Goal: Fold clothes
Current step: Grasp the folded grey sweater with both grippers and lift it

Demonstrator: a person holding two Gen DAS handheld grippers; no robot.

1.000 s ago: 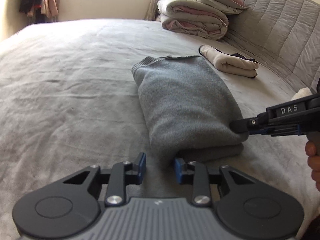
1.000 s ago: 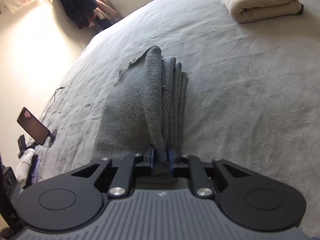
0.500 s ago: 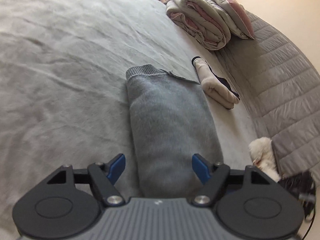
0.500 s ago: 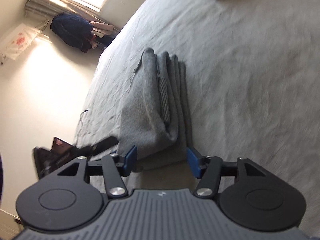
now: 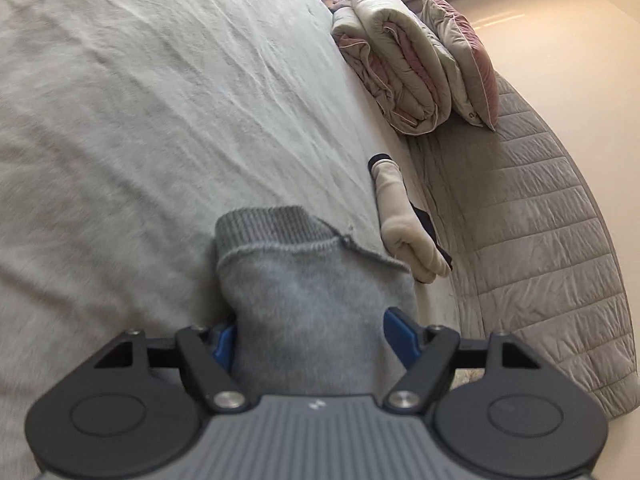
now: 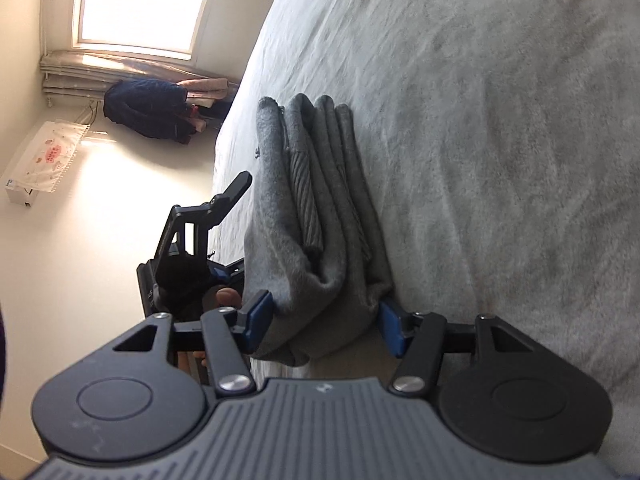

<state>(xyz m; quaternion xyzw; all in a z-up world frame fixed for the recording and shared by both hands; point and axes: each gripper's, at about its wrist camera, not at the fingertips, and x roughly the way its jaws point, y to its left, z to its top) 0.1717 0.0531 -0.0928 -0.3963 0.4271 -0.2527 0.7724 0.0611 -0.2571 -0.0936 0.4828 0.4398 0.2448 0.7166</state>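
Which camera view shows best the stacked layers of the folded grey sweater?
The right wrist view: it faces the folded grey sweater edge-on, so its stacked layers and ribbed cuff show. The left wrist view shows only its flat top and ribbed hem, no layers.

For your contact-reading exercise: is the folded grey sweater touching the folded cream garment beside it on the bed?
Cannot tell. In the left wrist view the grey sweater overlaps the cream garment at its corner, so no gap or contact shows plainly.
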